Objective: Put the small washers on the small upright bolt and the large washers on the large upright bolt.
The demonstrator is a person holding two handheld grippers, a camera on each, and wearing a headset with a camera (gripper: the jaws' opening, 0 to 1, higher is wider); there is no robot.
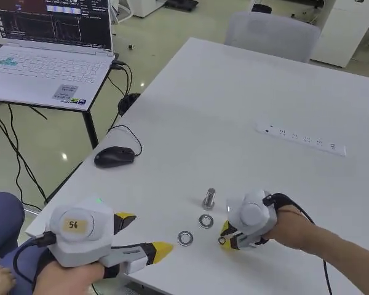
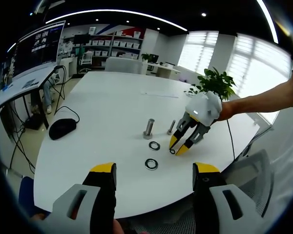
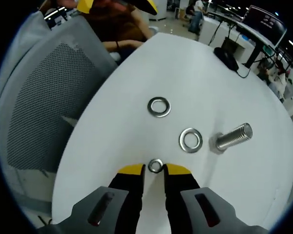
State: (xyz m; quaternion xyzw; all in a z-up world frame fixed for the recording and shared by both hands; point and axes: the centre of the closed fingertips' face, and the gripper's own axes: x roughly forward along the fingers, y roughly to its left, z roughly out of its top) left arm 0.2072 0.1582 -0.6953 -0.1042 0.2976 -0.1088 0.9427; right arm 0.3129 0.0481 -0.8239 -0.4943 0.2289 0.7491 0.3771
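Observation:
The large upright bolt (image 1: 210,198) (image 2: 149,129) (image 3: 233,137) stands on the white table (image 1: 234,110). The small upright bolt (image 2: 171,127) stands just beside it. Two large washers (image 1: 206,220) (image 1: 185,238) (image 2: 155,145) (image 2: 151,164) (image 3: 191,140) (image 3: 159,107) lie flat in front of the bolts. My right gripper (image 1: 227,238) (image 2: 178,146) (image 3: 155,169) points down at the table right of these washers, shut on a small washer (image 3: 156,165) (image 2: 172,151) held at its yellow tips. My left gripper (image 1: 144,233) (image 2: 154,169) hovers open at the near table edge, holding nothing.
A black mouse (image 1: 115,157) with its cable lies at the table's left edge. A white power strip (image 1: 301,138) lies far right. A laptop (image 1: 49,61) sits on a side stand at left. A grey chair (image 1: 270,34) stands beyond the table.

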